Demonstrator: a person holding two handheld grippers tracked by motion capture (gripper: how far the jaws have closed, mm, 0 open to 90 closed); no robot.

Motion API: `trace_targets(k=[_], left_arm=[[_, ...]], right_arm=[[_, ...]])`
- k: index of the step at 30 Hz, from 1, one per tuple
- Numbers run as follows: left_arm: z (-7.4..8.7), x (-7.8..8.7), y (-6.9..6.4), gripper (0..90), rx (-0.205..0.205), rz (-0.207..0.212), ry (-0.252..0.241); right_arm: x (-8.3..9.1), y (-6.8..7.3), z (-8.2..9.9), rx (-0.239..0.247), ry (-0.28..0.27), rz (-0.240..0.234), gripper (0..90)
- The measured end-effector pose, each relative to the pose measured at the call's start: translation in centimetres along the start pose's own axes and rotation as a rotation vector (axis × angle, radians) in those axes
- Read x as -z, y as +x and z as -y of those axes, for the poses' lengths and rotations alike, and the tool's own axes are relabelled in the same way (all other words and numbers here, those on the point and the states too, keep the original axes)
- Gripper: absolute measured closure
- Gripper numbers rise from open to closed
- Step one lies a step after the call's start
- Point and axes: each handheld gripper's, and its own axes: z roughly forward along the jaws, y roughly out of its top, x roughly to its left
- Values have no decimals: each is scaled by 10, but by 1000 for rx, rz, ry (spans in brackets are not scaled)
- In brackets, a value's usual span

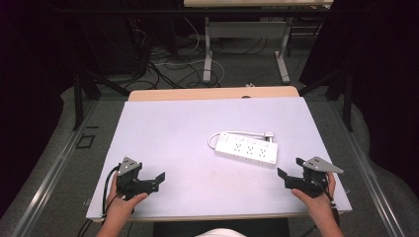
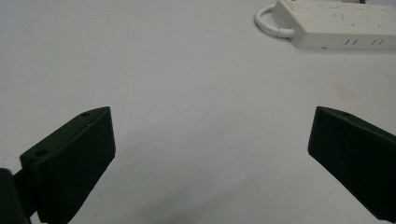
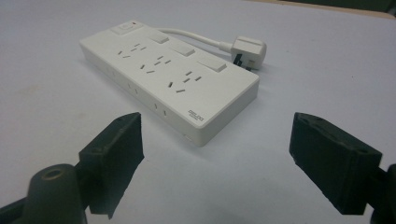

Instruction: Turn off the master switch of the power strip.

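The smooth white plastic power strip, rectangular, lies at eleven o'clock from the right gripper; both the right and left gripper are wide open, empty.

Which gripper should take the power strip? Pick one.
Right. The right gripper sits just beside the power strip, fingers open toward its near end; the left gripper is farther off across the table.

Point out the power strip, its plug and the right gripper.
power strip (image 3: 168, 77): right gripper view, top face among the sockets.
plug (image 3: 250, 49): right gripper view, white body.
right gripper (image 1: 289, 171): high view, gap between open jaws.
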Motion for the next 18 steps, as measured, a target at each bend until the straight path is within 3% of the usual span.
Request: trace_targets(k=[4, 6, 7, 8, 10, 18], left_arm=[[1, -1, 0, 7, 21, -3, 16], [1, 2, 0, 7, 28, 17, 29], [1, 2, -1, 7, 24, 12, 21], [2, 2, -2, 7, 19, 6, 15], [3, 4, -2, 7, -2, 7, 18], [4, 4, -2, 6, -12, 5, 16]], right_arm=[[-3, 4, 4, 31, 9, -3, 227], [-3, 3, 4, 40, 18, -14, 229], [-2, 4, 4, 39, 28, -24, 240], [-2, 6, 3, 74, 30, -37, 255], [-2, 7, 2, 95, 38, -43, 255], [-3, 11, 0, 88, 41, -67, 263]])
